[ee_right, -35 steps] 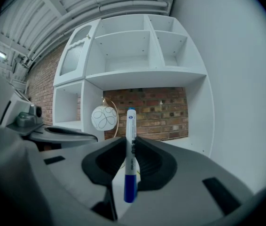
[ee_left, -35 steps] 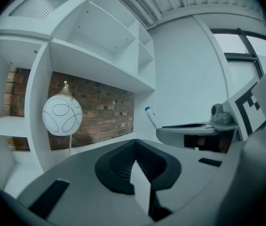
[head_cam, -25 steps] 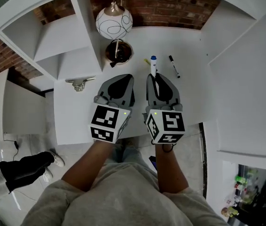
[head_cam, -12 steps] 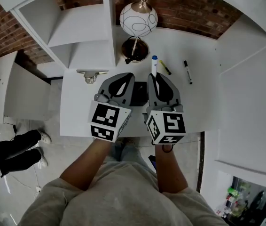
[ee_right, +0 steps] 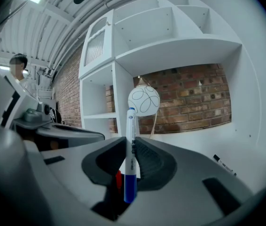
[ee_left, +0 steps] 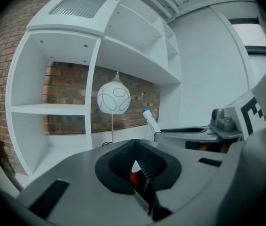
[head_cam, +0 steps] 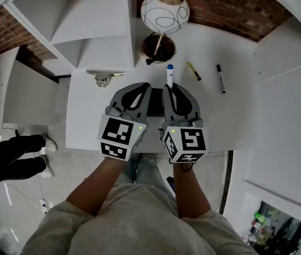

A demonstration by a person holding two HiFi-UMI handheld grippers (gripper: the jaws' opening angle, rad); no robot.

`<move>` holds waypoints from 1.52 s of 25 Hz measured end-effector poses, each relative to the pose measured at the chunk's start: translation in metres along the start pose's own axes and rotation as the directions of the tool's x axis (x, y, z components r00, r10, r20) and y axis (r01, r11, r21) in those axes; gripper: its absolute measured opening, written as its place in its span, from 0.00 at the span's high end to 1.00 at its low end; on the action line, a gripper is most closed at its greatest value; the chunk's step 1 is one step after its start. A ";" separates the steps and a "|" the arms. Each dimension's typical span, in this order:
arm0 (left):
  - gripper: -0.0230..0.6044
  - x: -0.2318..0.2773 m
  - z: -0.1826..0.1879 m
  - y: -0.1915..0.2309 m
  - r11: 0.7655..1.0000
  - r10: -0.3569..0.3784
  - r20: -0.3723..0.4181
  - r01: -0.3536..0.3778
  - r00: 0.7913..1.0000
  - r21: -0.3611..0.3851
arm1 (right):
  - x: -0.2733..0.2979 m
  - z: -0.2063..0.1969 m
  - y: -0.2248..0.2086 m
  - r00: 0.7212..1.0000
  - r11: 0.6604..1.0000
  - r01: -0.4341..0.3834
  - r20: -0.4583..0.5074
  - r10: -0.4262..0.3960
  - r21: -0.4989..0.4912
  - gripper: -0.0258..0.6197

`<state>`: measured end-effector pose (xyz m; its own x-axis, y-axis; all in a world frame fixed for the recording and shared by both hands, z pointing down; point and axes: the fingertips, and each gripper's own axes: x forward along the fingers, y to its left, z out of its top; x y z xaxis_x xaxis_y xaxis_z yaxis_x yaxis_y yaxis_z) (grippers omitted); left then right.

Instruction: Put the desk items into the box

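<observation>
My right gripper [head_cam: 170,87] is shut on a white marker with a blue cap [head_cam: 169,74], which sticks out forward past the jaws. In the right gripper view the marker [ee_right: 130,149] stands upright between the pads [ee_right: 144,157]. My left gripper [head_cam: 140,86] hangs close beside it, shut, its jaws meeting with nothing held [ee_left: 134,145]. A dark box [head_cam: 156,108] shows between and under the two grippers and is mostly hidden. Something red [ee_left: 133,178] shows below the jaws. On the desk to the right lie a yellow highlighter [head_cam: 194,71] and a black marker [head_cam: 220,78].
A globe lamp [head_cam: 165,7] with a dark round base [head_cam: 158,48] stands at the back of the white desk [head_cam: 86,116]. A metal clip [head_cam: 105,76] lies at the left by the white shelf unit [head_cam: 94,47]. A person's legs [head_cam: 20,155] show on the floor at the left.
Both grippers have moved left over the desk together, away from the yellow highlighter and black marker. The dark box has come into sight between them. The right gripper still holds the marker.
</observation>
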<state>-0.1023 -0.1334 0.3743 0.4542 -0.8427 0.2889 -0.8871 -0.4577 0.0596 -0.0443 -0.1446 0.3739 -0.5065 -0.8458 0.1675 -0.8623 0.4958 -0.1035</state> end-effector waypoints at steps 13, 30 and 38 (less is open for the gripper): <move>0.95 0.012 -0.037 0.014 0.999 0.027 -0.056 -0.029 0.998 -0.044 | 0.021 -0.048 0.019 0.992 0.988 -0.109 -0.073 0.102 -0.108 0.84; 0.95 0.004 -0.048 0.023 0.996 0.054 -0.076 -0.059 0.996 -0.061 | 0.032 -0.089 0.034 0.894 0.938 -0.222 -0.440 0.087 -0.265 0.84; 0.95 0.000 -0.051 0.026 0.995 0.061 -0.082 -0.067 0.995 -0.069 | 0.028 -0.107 0.040 0.799 0.933 -0.281 -0.594 0.097 -0.226 0.81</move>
<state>-0.1292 -0.1309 0.4248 0.3911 -0.8432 0.3690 -0.9189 -0.3800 0.1055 -0.0934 -0.1279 0.4799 -0.4909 -0.5103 0.7061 -0.6627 0.7449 0.0776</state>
